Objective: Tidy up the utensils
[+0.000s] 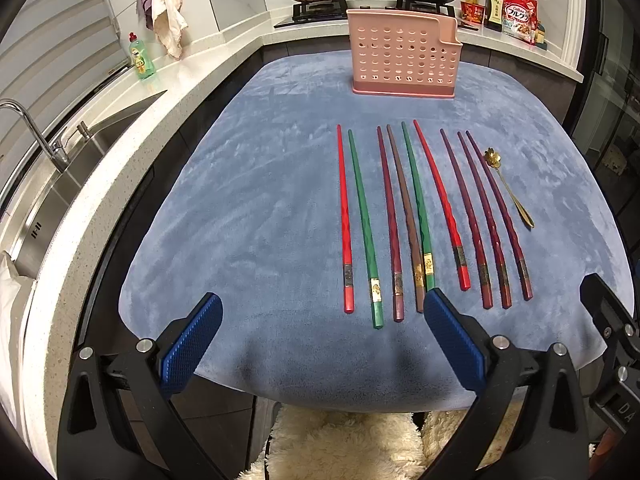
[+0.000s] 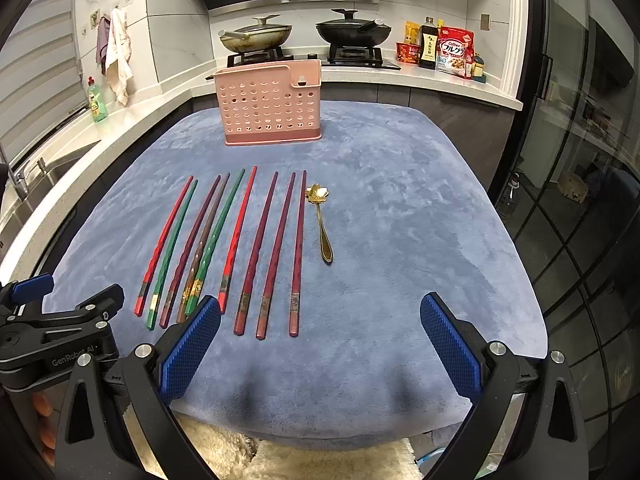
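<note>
Several chopsticks (image 1: 416, 216) in red, green, maroon and brown lie side by side on a blue cloth (image 1: 260, 208), also in the right wrist view (image 2: 232, 248). A gold flower-headed spoon (image 1: 508, 188) lies at their right end (image 2: 322, 224). A pink perforated utensil holder (image 1: 402, 54) stands upright at the far side (image 2: 270, 104). My left gripper (image 1: 324, 340) is open and empty at the cloth's near edge, below the chopstick handles. My right gripper (image 2: 320, 344) is open and empty, near the handles of the maroon chopsticks.
A steel sink with a tap (image 1: 48, 148) and a green soap bottle (image 1: 141, 56) are on the left counter. Two pans (image 2: 304, 34) sit on the stove behind the holder, with food packets (image 2: 452, 50) to the right. A glass door (image 2: 580, 160) is on the right.
</note>
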Demonstrator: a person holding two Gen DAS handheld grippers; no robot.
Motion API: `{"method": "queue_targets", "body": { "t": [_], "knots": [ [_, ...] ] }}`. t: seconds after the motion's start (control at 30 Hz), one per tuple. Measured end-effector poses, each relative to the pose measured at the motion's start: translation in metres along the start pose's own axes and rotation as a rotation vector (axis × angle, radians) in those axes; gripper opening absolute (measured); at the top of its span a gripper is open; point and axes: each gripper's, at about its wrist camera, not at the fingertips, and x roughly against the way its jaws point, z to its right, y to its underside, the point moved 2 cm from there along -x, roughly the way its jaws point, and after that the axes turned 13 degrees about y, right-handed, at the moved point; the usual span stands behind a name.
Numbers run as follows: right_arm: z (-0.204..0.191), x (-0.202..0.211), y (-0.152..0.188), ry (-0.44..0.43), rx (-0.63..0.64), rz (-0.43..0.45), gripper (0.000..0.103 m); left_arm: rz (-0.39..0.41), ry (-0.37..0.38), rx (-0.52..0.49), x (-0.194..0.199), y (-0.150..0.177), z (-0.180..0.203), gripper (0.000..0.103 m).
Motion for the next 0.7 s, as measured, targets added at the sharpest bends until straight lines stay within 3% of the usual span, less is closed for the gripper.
{"method": "queue_targets", "body": {
  "t": [0.13, 0.33, 0.7],
  "knots": [
    [0.000, -0.004, 0.000, 0.000, -0.003, -0.006, 0.096, 0.016, -0.025, -0.020, -0.002, 0.000, 0.000, 0.096],
    [0.001, -0.013, 0.000, 0.000, -0.010, -0.023, 0.096, 0.009, 0.000, -0.001, -0.009, -0.001, -0.004, 0.096],
    [0.007, -0.047, -0.010, 0.007, -0.033, -0.057, 0.096, -0.014, -0.017, 0.053, -0.050, -0.009, -0.042, 0.096]
  ]
}}
